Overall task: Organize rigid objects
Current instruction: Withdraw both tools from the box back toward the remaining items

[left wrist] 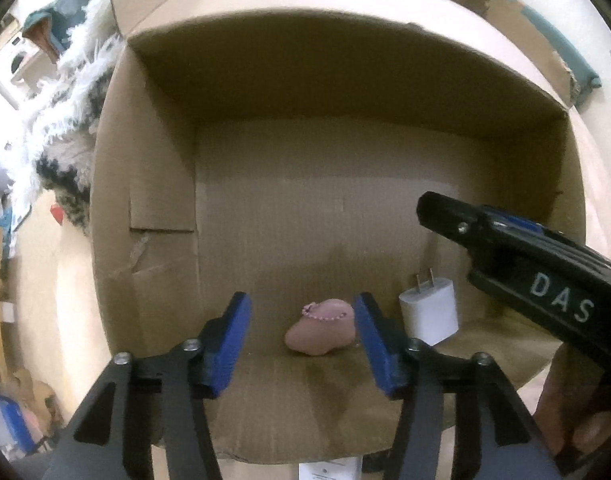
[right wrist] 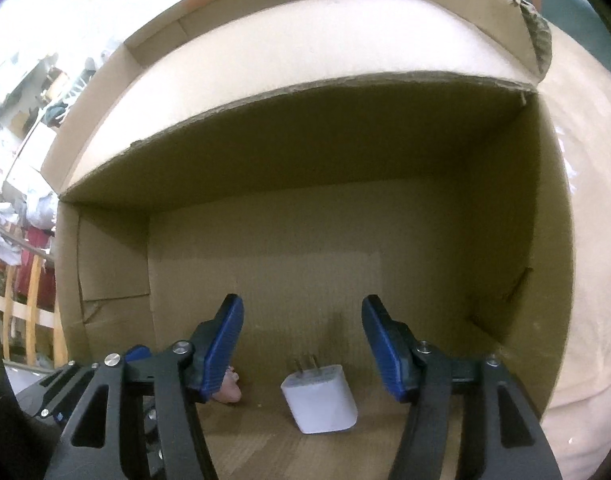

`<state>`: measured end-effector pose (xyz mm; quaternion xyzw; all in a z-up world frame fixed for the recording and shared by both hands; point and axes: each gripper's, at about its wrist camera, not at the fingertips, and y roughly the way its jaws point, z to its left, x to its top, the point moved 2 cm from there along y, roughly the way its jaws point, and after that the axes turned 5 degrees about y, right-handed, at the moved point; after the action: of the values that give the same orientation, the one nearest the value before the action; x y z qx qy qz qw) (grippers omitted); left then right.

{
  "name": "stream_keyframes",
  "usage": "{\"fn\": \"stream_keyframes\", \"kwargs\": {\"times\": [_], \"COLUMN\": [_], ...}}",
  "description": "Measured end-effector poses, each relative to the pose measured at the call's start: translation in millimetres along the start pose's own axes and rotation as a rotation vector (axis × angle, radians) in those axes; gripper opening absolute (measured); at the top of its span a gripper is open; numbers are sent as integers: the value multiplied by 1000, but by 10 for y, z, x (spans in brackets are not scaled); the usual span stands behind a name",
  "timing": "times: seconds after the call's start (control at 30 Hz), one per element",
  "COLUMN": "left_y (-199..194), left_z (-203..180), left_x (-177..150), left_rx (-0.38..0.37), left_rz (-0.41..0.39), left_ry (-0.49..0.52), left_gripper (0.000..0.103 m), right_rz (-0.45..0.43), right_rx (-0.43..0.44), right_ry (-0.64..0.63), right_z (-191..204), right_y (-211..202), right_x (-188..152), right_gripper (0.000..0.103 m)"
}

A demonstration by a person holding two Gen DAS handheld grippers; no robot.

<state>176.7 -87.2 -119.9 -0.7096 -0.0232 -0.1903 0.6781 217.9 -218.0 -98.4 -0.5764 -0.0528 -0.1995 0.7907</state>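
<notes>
A pink soft-looking keychain toy [left wrist: 321,332] with a bead chain lies on the floor of an open cardboard box [left wrist: 265,168]. A white plug charger [left wrist: 429,314] lies to its right, prongs pointing away. My left gripper [left wrist: 301,340] is open and empty, its pads on either side of the pink toy and just above it. My right gripper [right wrist: 303,344] is open and empty over the white charger [right wrist: 319,398]. The pink toy [right wrist: 229,390] peeks out behind the right gripper's left finger. The right gripper's body also shows in the left wrist view [left wrist: 525,276].
The box [right wrist: 345,152] has tall walls and raised flaps all around. A fluffy white and black fabric [left wrist: 69,120] lies outside the box on the left. Cluttered room furniture stands further left. A white paper [left wrist: 329,470] lies before the box's near edge.
</notes>
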Motion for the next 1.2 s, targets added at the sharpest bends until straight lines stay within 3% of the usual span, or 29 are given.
{"fn": "stream_keyframes", "kwargs": {"times": [0.1,0.27,0.37,0.53,0.7,0.77,0.87,0.93,1.0,1.2], "left_y": [-36,-76,-138,-336,-468,-560,-683,-754,-864,-1208], "left_z": [-3,29,32,115,211,61,102,152,161,216], "left_x": [0,-2,57,18,-33,-27,-58,-74,-113,-309], "left_rx": [25,36,30,30,26,23,22,21,32,38], "left_rz": [-16,5,-25,-82,-92,-91,-85,-82,-90,-132], "left_ry": [18,12,-6,-7,-28,-40,-67,-80,-92,-106], "left_gripper": [61,61,61,61,61,61,61,61,61,61], "right_rz": [-5,-17,-32,-106,-112,-106,-150,-159,-163,-167], "right_rx": [9,20,46,45,64,80,92,152,188,178], "right_ry": [4,5,27,6,21,28,49,75,78,39], "right_z": [-12,-33,-72,-28,-61,-92,-94,-75,-63,-66], "right_y": [-17,-123,-233,-482,-587,-641,-821,-935,-1059,-1357], "right_x": [-71,-74,-78,-81,-135,-156,-214,-240,-301,-534], "right_gripper": [65,65,66,76,77,79,88,95,96,96]}}
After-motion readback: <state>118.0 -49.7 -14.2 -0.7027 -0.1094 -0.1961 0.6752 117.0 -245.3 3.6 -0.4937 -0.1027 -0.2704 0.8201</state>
